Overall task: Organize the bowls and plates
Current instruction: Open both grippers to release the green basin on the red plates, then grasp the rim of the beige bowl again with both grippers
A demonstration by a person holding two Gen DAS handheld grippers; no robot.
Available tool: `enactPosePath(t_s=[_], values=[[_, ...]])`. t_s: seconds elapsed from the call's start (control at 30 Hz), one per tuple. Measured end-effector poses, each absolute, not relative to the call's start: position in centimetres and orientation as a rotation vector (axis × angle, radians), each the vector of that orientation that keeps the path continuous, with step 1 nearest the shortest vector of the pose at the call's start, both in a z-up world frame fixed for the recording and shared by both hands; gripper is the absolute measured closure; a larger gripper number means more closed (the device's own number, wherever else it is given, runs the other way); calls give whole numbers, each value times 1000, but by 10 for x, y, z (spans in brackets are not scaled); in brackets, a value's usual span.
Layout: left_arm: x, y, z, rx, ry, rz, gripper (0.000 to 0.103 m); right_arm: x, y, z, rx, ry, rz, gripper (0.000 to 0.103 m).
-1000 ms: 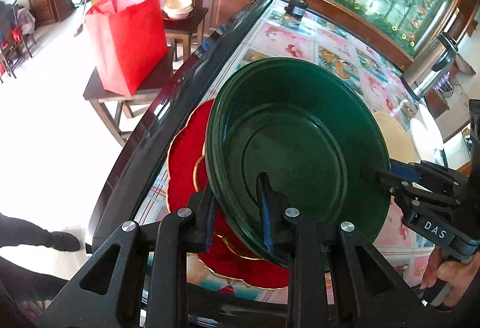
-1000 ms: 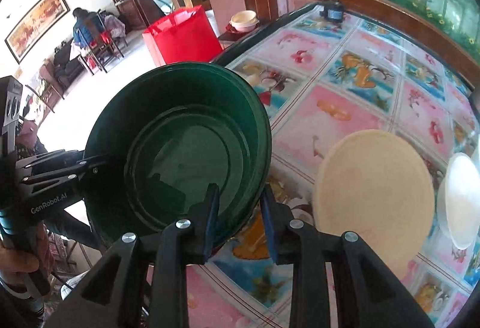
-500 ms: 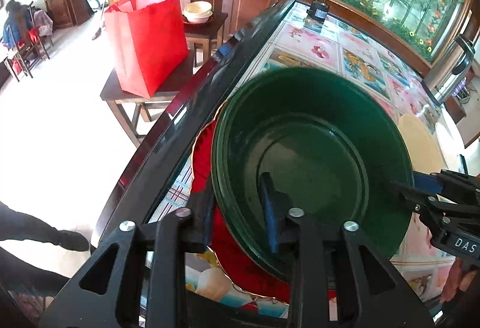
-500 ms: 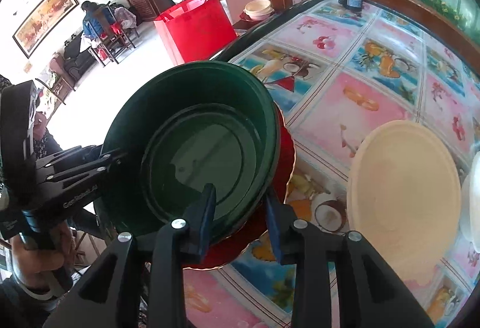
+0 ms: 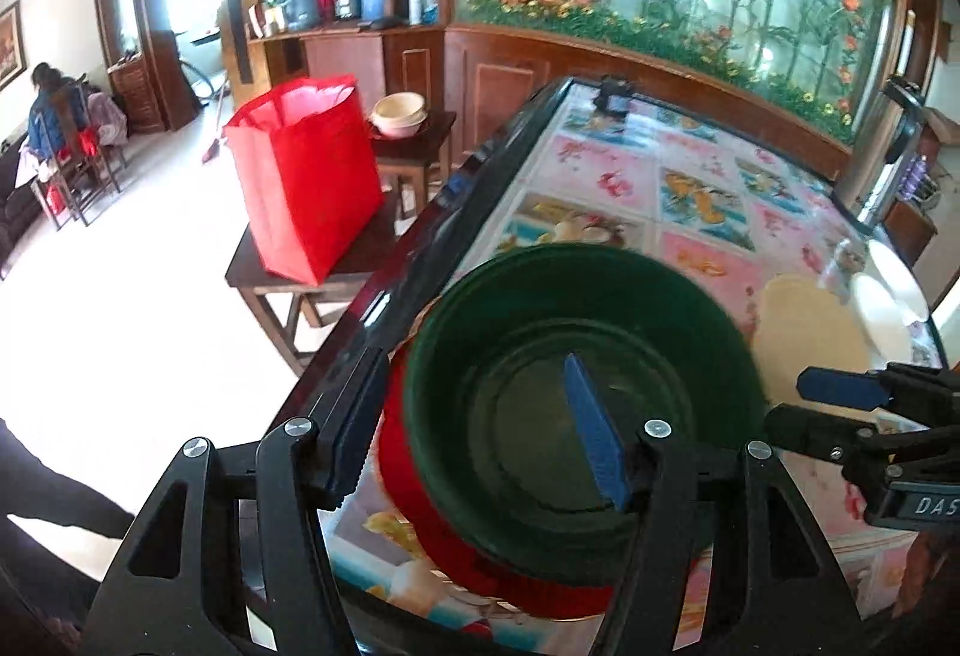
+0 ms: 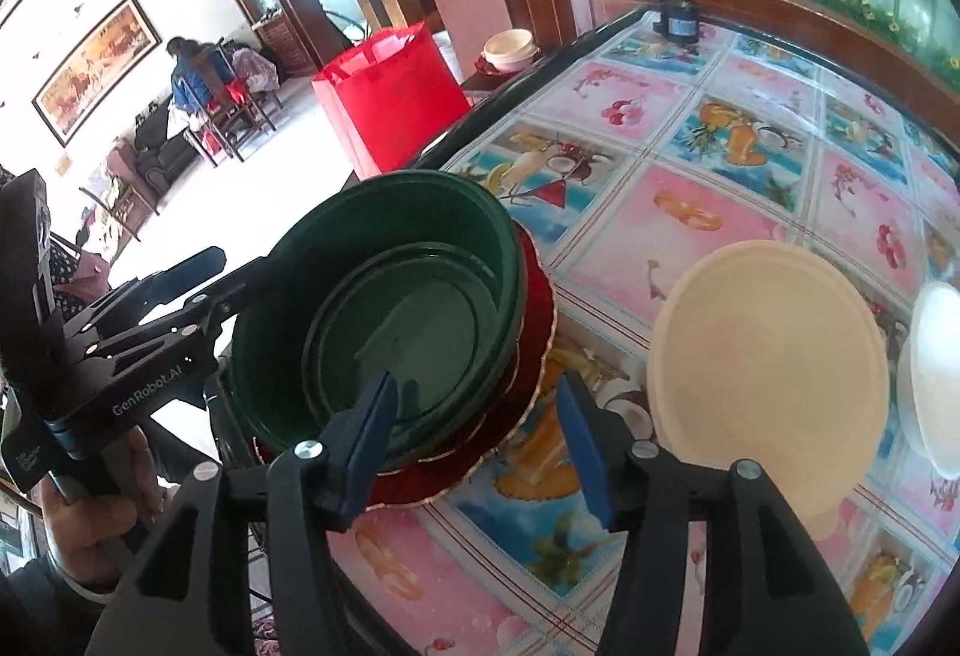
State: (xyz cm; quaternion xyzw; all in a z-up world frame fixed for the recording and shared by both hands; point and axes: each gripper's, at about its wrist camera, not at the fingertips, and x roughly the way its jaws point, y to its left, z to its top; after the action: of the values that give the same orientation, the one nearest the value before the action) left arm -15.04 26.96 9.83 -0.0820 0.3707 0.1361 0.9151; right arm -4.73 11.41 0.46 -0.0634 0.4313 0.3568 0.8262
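A dark green bowl (image 5: 576, 410) (image 6: 390, 320) rests on a red gold-rimmed plate (image 5: 420, 512) (image 6: 534, 356) near the table's left edge. My left gripper (image 5: 480, 428) is open, its jaws astride the bowl's near rim, touching nothing. It also shows in the right wrist view (image 6: 198, 278). My right gripper (image 6: 480, 434) is open just off the bowl's right rim, and shows in the left wrist view (image 5: 804, 404). A cream plate (image 6: 768, 356) (image 5: 810, 332) lies to the right, then a white bowl (image 6: 936, 380).
The table (image 6: 720, 128) carries a fruit-print cloth and a black rim. A small black device (image 6: 678, 17) stands at its far end. Left of the table a side table holds a red bag (image 5: 306, 176) and a cream bowl (image 5: 399, 113). A wooden cabinet and aquarium run behind.
Both grippers set the green bowl down on the red plate and opened. They have drawn back a little from its rim.
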Motion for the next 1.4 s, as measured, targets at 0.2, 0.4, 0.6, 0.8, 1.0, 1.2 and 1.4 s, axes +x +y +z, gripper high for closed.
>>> enactPosePath(t_s=[0.2, 0.4, 0.6, 0.8, 1.0, 1.2, 1.4], values=[[-145, 238, 117, -159, 704, 205, 42, -45, 75, 14, -68, 885, 702, 43], [-127, 197, 122, -165, 701, 102, 42, -41, 28, 14, -1, 876, 613, 42], [-105, 155, 117, -135, 730, 22, 42, -36, -18, 7, 83, 883, 531, 41], [-81, 124, 110, -121, 759, -21, 42, -25, -53, -1, 136, 891, 463, 39], [-53, 110, 98, -141, 800, -32, 42, -15, -69, -11, 171, 908, 441, 39], [-31, 103, 85, -161, 840, -30, 42, -5, -74, -22, 198, 934, 436, 39], [-18, 100, 75, -160, 887, -50, 42, 2, -71, -25, 192, 945, 450, 38]])
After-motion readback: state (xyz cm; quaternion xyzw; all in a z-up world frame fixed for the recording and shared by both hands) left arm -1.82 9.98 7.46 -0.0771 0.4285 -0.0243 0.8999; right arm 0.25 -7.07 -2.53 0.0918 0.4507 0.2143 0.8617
